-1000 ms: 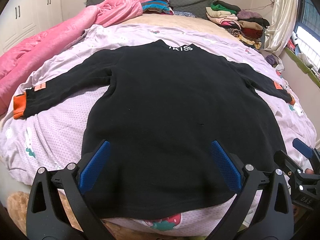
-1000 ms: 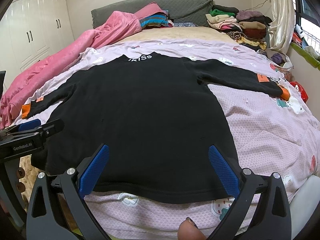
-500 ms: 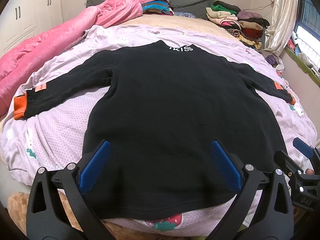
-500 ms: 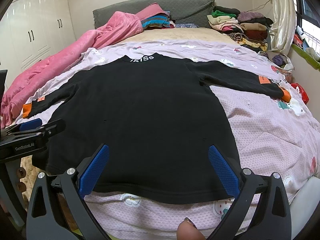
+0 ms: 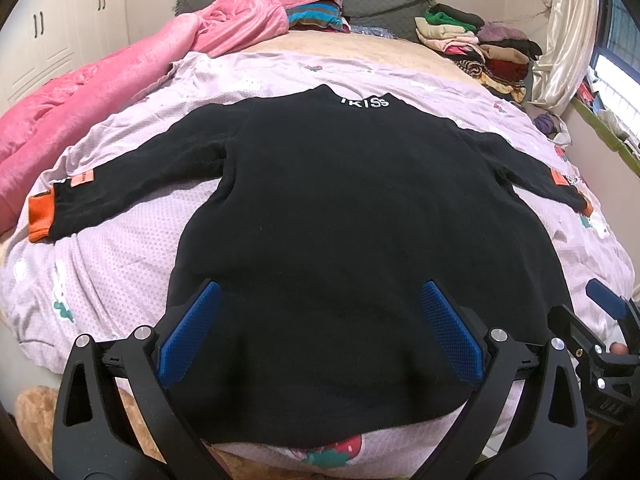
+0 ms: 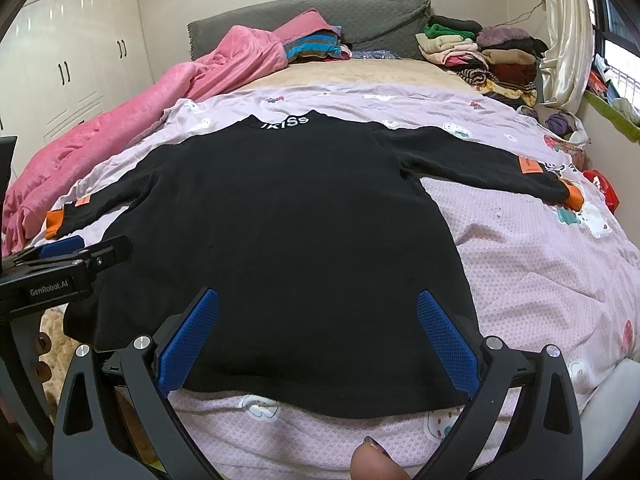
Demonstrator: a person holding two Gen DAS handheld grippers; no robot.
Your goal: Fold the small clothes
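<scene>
Black sweater (image 5: 352, 240) spread flat on the bed sheet (image 5: 120, 248), sleeves out.
Hem lying between the spread jaws of left gripper (image 5: 320, 336) and right gripper (image 6: 320, 336), nothing pinched.

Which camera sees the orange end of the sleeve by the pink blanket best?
The left wrist view: that orange cuff looks big and clear beside the pink blanket. The right wrist view shows the same cuff smaller, near the picture's edge.
</scene>
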